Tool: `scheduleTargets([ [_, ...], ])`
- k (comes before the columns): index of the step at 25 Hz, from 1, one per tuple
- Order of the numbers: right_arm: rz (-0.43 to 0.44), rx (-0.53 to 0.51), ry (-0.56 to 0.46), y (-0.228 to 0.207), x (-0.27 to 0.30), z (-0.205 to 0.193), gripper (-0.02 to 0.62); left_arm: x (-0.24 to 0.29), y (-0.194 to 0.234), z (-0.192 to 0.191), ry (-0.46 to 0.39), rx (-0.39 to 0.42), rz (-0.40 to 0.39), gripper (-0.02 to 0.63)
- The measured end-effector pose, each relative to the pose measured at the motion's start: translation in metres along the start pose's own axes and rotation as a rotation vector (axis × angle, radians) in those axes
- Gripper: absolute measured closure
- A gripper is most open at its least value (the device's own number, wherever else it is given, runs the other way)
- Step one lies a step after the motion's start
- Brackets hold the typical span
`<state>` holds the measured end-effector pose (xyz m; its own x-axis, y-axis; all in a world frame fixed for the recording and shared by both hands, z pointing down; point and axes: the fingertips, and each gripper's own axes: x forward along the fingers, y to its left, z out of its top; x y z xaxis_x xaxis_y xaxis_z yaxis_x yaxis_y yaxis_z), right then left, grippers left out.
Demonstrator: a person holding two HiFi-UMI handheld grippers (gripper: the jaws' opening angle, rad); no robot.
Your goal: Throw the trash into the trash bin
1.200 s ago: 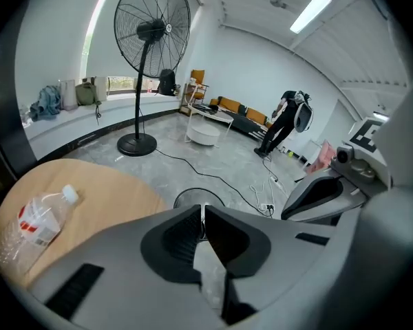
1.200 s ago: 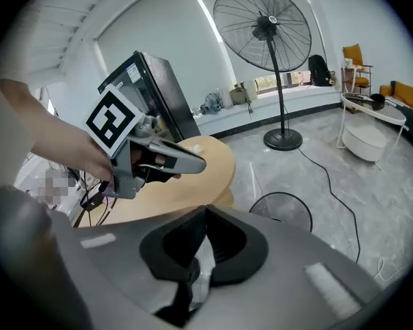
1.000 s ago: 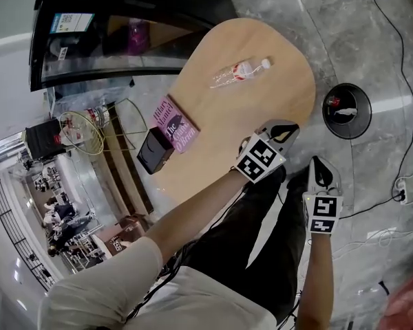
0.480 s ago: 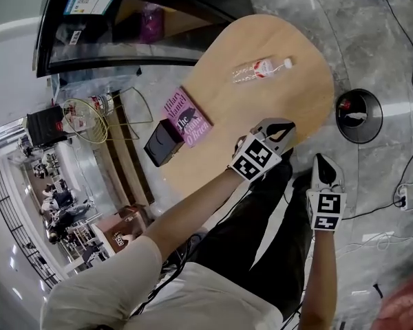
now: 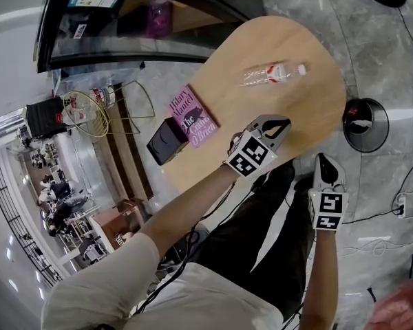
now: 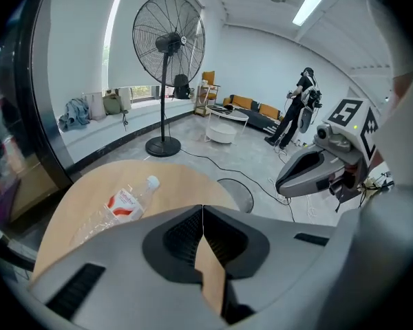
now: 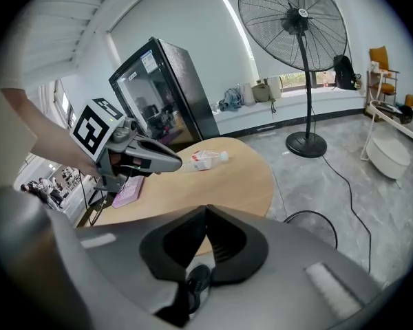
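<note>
One bottle [image 5: 274, 73] lies flat across the table [image 5: 296, 105], cap rightward.

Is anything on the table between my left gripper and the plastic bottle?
Nothing visible. Only bare wooden table lies between the shut left gripper and the plastic bottle. The pink book and black box sit off to the side, clear of that line.
</note>
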<state>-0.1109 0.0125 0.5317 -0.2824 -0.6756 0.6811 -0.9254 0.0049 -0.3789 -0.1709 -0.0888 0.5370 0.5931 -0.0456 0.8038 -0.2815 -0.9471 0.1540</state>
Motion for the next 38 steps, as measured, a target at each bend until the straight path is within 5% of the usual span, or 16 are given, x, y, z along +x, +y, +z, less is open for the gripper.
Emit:
scheduleTargets([
  [6, 0.001, 0.032, 0.001, 0.004, 0.018, 0.005, 0.584, 0.002, 0.042, 0.001, 0.015, 0.043, 0.031, 0.586],
  [22, 0.016, 0.076, 0.010, 0.007, 0.057, 0.020, 0.584, 0.025, 0.131, 0.003, 0.131, 0.290, 0.096, 0.371],
  [38, -0.002, 0.128, 0.026, 0.003, 0.072, 0.005, 0.584, 0.056, 0.164, -0.040, 0.315, 0.350, 0.027, 0.288],
])
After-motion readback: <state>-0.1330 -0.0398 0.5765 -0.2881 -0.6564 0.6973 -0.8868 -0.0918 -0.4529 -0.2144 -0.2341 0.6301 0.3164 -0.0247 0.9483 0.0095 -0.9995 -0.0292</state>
